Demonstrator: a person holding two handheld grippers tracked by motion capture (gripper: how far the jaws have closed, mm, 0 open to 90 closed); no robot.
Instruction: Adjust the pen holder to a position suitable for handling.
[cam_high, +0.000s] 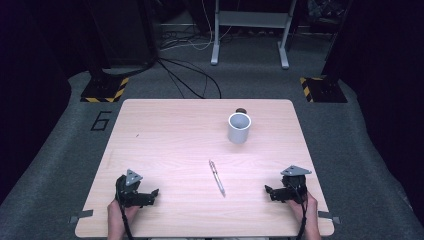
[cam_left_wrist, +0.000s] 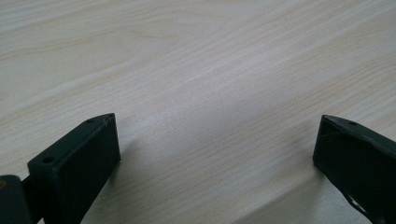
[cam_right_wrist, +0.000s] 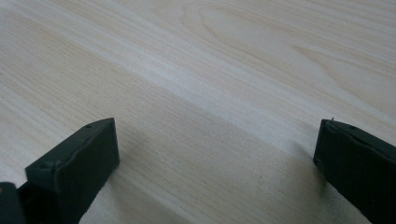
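Note:
A silver pen (cam_high: 216, 177) lies on the pale wooden table (cam_high: 165, 130), near its front middle. Behind it, to the right, stands a white cup (cam_high: 239, 127) with a small dark object (cam_high: 241, 110) just beyond its rim. My left gripper (cam_high: 154, 195) rests at the front left of the table, held by a hand, pointing right toward the pen. At the front right rests my right gripper (cam_high: 270, 192), pointing left. Both stand open with nothing between the jaws; in the left gripper view (cam_left_wrist: 217, 135) and the right gripper view (cam_right_wrist: 217, 137) bare wood lies between the black fingers.
Grey carpet surrounds the table. Black cables (cam_high: 190, 80) trail across the floor behind it, near a white frame's legs (cam_high: 250, 35). Yellow-and-black striped bases (cam_high: 105, 90) stand at the back left and back right.

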